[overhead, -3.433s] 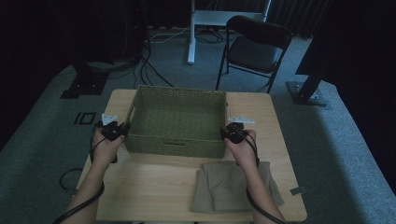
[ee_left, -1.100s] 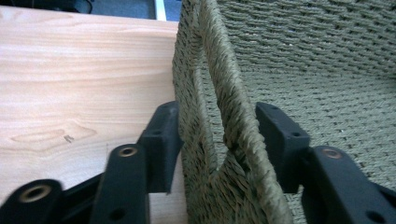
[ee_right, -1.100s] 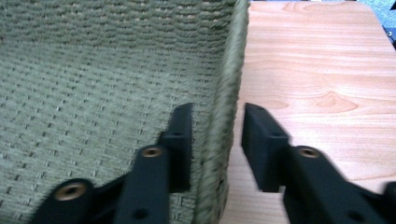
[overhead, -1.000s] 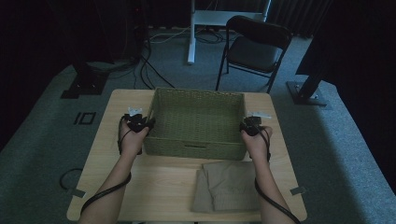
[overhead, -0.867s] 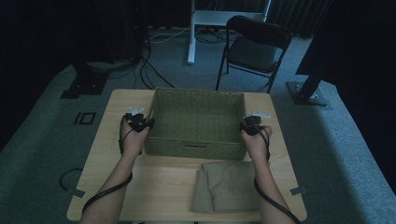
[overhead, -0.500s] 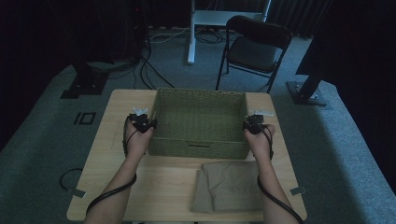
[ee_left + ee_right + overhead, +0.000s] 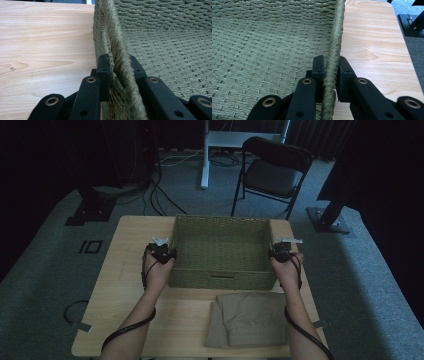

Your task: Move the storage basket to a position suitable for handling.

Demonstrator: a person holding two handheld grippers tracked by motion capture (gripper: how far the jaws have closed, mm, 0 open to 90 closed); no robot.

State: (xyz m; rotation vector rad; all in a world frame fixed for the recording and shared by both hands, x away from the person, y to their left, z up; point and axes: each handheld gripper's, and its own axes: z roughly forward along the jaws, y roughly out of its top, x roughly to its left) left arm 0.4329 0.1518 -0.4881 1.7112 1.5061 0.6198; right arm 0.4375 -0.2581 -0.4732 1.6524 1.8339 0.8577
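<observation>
An empty olive woven basket (image 7: 220, 220) stands on the far half of the wooden table (image 7: 125, 280). My left gripper (image 7: 170, 254) is shut on its left wall. In the left gripper view the jaws (image 7: 119, 62) pinch that woven wall (image 7: 107, 30), one inside and one outside; they have just been closing on it. My right gripper (image 7: 274, 254) is shut on the right wall. In the right gripper view its jaws (image 7: 331, 62) clamp the braided rim (image 7: 338, 25). Both hands sit level at the basket's sides.
A folded khaki cloth (image 7: 250, 320) lies on the table's near right part, just in front of the basket. Behind the table stand a black folding chair (image 7: 272, 170), a white desk leg (image 7: 204, 155) and cables on the grey carpet.
The basket and both hands have shifted to the right across the table. The grippers keep their places on the two side walls.
</observation>
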